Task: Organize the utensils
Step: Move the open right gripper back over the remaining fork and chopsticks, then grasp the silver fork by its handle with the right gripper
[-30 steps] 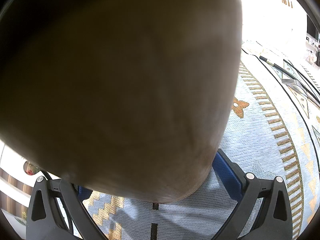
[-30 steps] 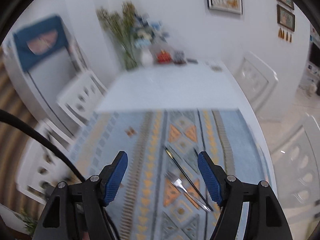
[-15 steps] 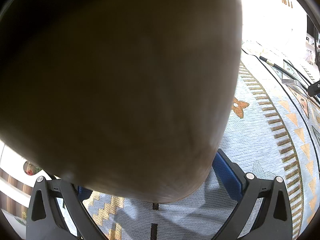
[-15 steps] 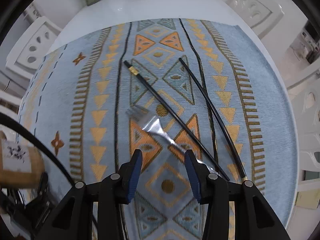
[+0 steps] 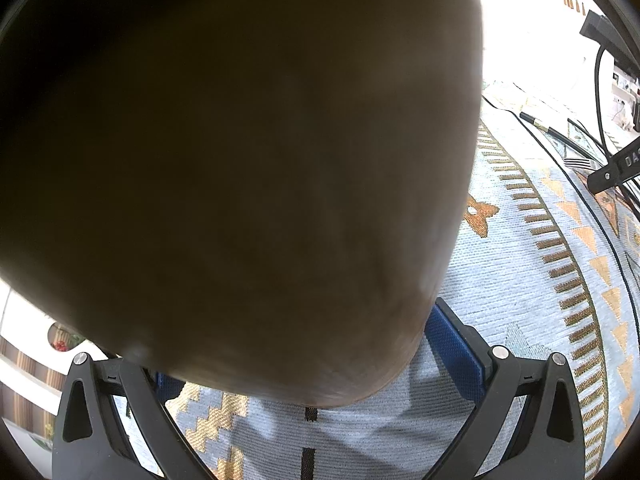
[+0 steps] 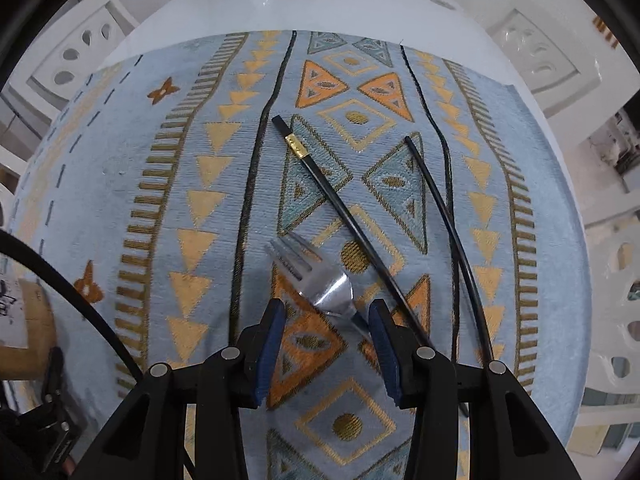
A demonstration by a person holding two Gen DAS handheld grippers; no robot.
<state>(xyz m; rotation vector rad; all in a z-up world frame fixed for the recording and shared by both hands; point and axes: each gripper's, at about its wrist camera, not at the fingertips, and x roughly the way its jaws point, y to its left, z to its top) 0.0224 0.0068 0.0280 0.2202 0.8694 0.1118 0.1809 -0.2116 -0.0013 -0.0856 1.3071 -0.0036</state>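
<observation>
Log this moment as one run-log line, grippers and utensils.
right gripper: open, jaws just closing, straddling fork neck | left gripper: shut on brown container | two black chopsticks on patterned cloth

Left gripper (image 5: 312,364) clasps brown container (image 5: 240,168); patterned cloth (image 5: 520,280) beneath.

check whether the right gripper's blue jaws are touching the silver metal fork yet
Apart. The right wrist view shows the right gripper straddling the silver metal fork, its jaws just closing, patterned cloth visible between each blue pad and the fork's neck.
</observation>
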